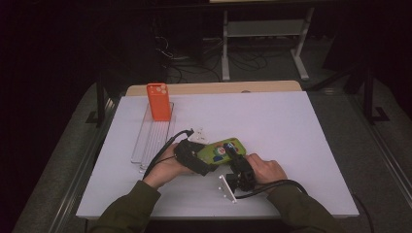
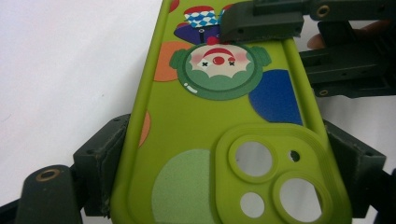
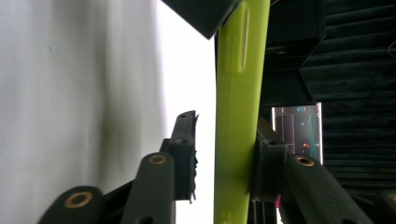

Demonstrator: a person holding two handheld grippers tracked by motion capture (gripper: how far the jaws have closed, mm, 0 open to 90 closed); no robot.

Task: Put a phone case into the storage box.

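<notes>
Left gripper (image 1: 198, 160) is clamping the green phone case (image 1: 221, 149) by its long sides above the tabletop (image 1: 291, 131). Right gripper (image 1: 234, 158), jaws narrow but not quite closed, is straddling its edge; firm closure probably comes next.

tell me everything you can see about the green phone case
The green phone case looks like soft lime silicone, printed with a clown face, coloured blobs and a checked patch. A raised camera block has three round cutouts and a small hole. It is held flat above the white table. The left gripper clamps its two long sides at the camera end. The right gripper straddles its edge at the other end: one jaw touches, the other stands off.
</notes>
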